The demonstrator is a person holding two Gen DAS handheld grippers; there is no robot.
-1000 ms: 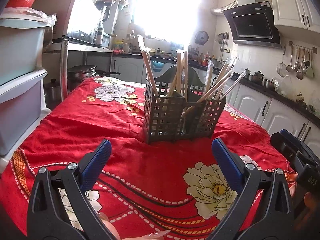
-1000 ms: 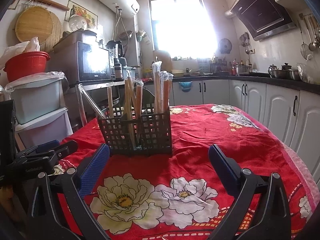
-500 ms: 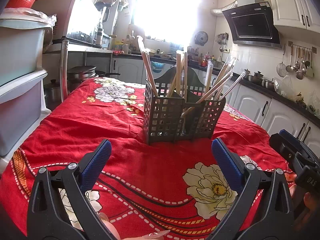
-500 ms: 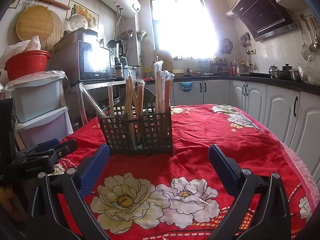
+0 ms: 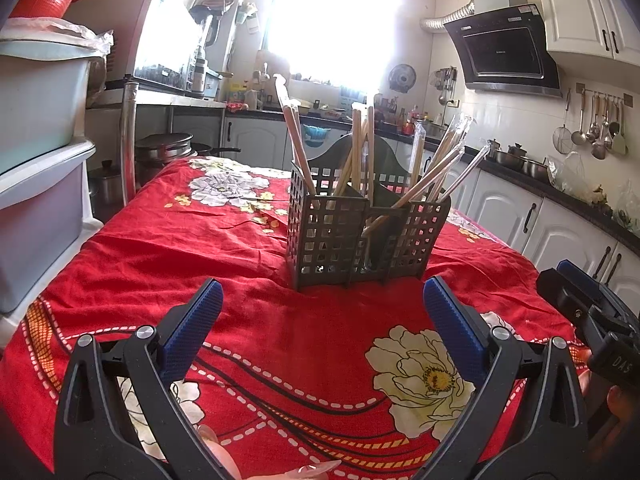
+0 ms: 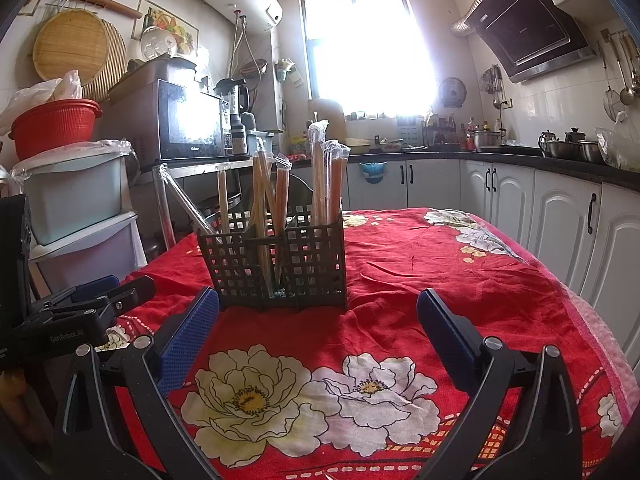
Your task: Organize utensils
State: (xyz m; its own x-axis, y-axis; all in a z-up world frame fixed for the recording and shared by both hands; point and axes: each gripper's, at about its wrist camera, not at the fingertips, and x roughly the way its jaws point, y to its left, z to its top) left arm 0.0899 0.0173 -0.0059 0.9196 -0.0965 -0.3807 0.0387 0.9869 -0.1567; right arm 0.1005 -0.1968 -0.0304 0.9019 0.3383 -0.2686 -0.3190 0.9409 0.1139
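Standing on the red flowered tablecloth [image 5: 224,248], the dark grid-walled utensil caddy [image 5: 362,232] sat near the middle of the table, ahead of both grippers and touched by neither. Its compartments held wrapped wooden chopsticks [image 5: 362,152]: in the left wrist view one bundle leaned left out of the near-left compartment, a group stood almost upright in the middle, and several slanted out to the right. In the right wrist view the same caddy [image 6: 280,264] stood slightly left of centre, with the chopsticks [image 6: 324,176] rising in clear sleeves and one sleeve tilting far out to the left.

The left gripper [image 5: 322,326] hung low over the cloth with its blue-padded fingers [image 5: 192,330] spread wide and nothing between them; a white printed flower lay beside its right finger. The right gripper [image 6: 318,330] was likewise held low, its jaws wide apart and empty, above two large white flowers. Each tool appeared at the edge of the other's view. Fingertips of a hand [image 5: 308,472] showed at the bottom edge of the left wrist view.

White cabinets [image 6: 500,192] and a dark countertop ran behind the table, under a bright window [image 6: 368,48].
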